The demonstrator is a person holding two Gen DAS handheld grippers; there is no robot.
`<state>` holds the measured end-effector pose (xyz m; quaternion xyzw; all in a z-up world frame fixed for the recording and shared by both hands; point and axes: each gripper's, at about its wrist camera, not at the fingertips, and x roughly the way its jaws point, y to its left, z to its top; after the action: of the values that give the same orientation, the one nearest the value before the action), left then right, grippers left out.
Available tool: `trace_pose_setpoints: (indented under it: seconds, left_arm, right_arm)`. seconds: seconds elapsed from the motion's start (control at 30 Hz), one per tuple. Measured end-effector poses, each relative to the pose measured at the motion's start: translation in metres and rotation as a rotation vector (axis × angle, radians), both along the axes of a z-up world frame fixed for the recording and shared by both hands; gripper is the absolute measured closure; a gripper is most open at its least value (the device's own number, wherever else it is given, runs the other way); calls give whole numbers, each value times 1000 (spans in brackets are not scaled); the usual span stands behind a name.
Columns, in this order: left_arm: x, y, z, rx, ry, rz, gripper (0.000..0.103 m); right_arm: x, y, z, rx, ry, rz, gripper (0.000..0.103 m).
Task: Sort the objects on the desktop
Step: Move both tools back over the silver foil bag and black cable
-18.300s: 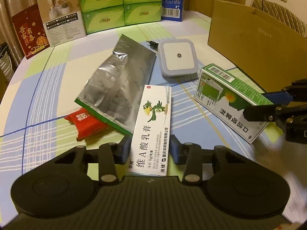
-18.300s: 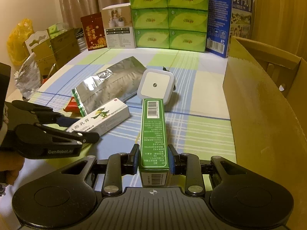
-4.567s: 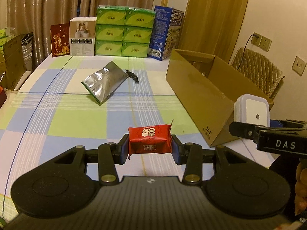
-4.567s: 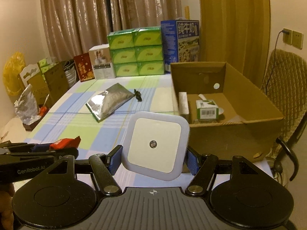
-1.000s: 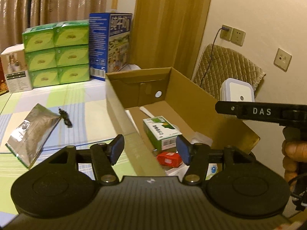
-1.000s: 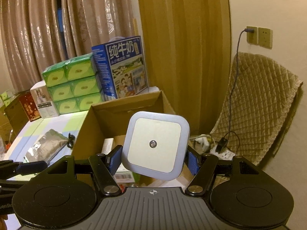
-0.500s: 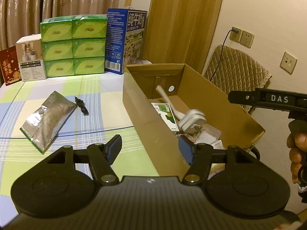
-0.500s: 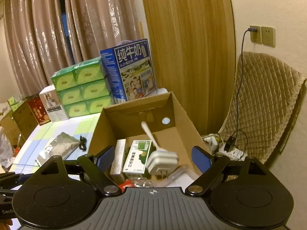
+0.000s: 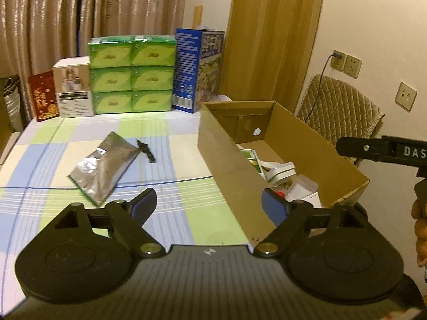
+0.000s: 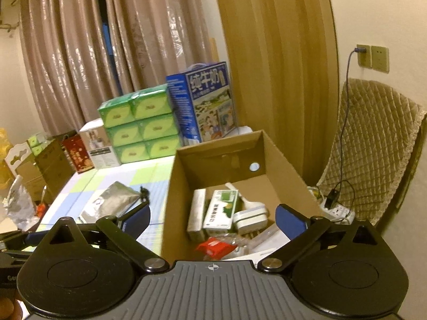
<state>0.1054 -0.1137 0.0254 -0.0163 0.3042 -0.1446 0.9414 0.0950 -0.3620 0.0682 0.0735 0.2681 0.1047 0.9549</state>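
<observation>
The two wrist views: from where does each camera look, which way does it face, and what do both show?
Left wrist: sits on the left hand-held gripper, open and empty, above the checked tablecloth; faces the foil pouch and cardboard box; the right hand-held gripper and part of a hand show at the right edge.
Right wrist: sits on the right hand-held gripper, open and empty, above the box's near end; looks down into the box at the night light and red packet.
Shared: the box, pouch, and stacked green boxes.
</observation>
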Motion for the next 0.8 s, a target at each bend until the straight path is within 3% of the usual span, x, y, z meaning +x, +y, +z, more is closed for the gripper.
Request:
trace_pose_setpoints:
  seconds: [0.4,0.8]
  left_arm:
    - [-35,43,2,19,4,87,2]
    - [-50,77,-4,61,25,146,2]
  right_arm:
    - [-27,37,-5,7,11,73,2]
    - [-40,62,-9,-4,20,118,2]
